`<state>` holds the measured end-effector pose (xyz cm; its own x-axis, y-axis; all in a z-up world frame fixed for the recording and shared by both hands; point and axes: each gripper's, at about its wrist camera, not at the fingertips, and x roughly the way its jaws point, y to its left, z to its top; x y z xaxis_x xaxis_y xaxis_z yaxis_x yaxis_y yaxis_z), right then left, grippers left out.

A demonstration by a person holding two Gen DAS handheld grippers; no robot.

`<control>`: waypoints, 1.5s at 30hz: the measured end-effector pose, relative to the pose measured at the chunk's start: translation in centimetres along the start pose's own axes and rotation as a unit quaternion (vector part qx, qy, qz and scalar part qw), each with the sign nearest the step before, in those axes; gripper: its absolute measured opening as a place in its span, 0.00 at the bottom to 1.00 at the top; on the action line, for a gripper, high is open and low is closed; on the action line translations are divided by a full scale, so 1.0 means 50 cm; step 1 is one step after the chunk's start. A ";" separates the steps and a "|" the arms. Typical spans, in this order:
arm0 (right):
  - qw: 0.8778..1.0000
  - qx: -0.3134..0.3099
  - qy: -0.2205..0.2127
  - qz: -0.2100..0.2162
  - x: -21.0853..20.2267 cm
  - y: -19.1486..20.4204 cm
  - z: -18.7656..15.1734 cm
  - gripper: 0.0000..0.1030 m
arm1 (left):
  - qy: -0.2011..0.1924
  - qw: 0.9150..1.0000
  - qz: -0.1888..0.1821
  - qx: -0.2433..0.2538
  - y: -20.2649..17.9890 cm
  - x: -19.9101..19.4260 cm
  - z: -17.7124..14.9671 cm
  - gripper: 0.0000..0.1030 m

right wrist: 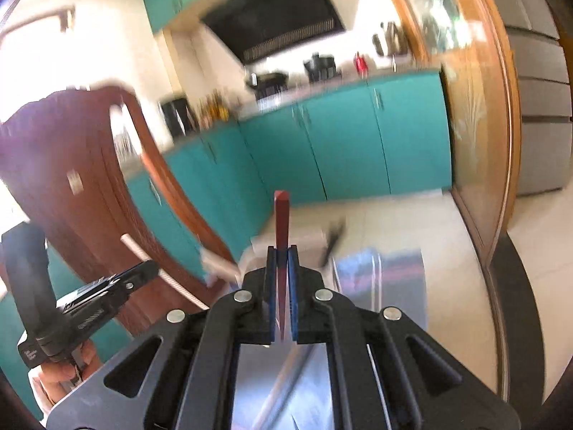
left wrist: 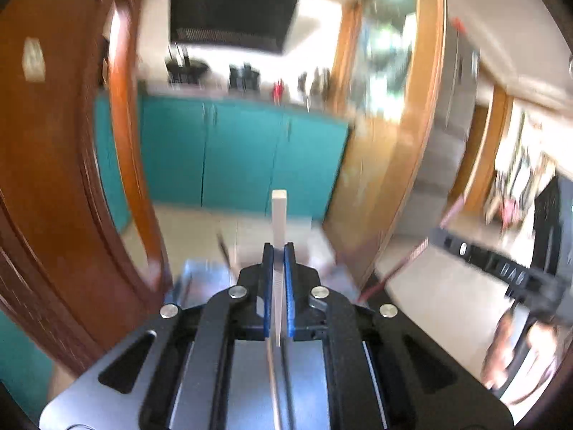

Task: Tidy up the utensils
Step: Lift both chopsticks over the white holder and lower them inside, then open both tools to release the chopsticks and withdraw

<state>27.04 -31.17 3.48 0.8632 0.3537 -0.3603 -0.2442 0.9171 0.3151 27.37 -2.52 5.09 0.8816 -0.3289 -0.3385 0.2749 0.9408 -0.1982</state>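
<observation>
My left gripper (left wrist: 279, 251) is shut on a white-handled utensil (left wrist: 279, 215); its handle sticks up past the blue pads and a thin metal part runs back under the jaws. My right gripper (right wrist: 283, 252) is shut on a red-handled utensil (right wrist: 281, 215), handle end forward. Both are held up in the air, facing the kitchen. The right gripper (left wrist: 501, 268) shows at the right of the left wrist view with the red utensil (left wrist: 412, 254). The left gripper (right wrist: 107, 286) shows at the left of the right wrist view with the white utensil (right wrist: 143, 254).
A shiny metal container (left wrist: 200, 279) lies below the grippers and also shows in the right wrist view (right wrist: 379, 272). A brown wooden door (left wrist: 53, 179) stands at left, teal cabinets (left wrist: 243, 157) and a black range hood (left wrist: 232, 10) ahead, a wood-framed glass door (left wrist: 394, 125) at right. Both views are motion-blurred.
</observation>
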 end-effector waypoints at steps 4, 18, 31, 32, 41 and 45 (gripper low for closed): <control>0.996 0.012 -0.084 -0.005 0.009 0.026 0.064 0.07 | -0.084 0.996 0.026 -0.027 0.010 -0.006 0.059 0.07; 0.984 0.033 -0.163 -0.060 0.100 -0.028 0.040 0.06 | -0.005 0.997 0.082 0.011 0.011 0.186 -0.021 0.07; 0.993 -0.038 -0.078 -0.086 0.171 -0.011 -0.007 0.42 | 0.017 0.997 0.071 0.014 0.011 0.203 -0.053 0.13; 0.992 -0.038 -0.089 -0.087 0.153 -0.010 -0.008 0.53 | 0.011 0.997 0.071 0.016 0.011 0.190 -0.053 0.19; 0.993 -0.020 -0.108 -0.031 0.024 -0.036 -0.107 0.55 | -0.063 0.997 0.011 0.031 0.003 0.047 -0.065 0.38; 0.993 -0.003 0.103 -0.050 0.183 -0.074 -0.204 0.55 | -0.073 0.997 -0.013 0.025 0.029 0.028 -0.099 0.45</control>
<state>31.33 -29.45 -9.96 0.7745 0.2898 -0.5622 -0.1646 0.9506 0.2633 27.10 -2.02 -0.21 0.9192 -0.3419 -0.1953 0.3147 0.9360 -0.1576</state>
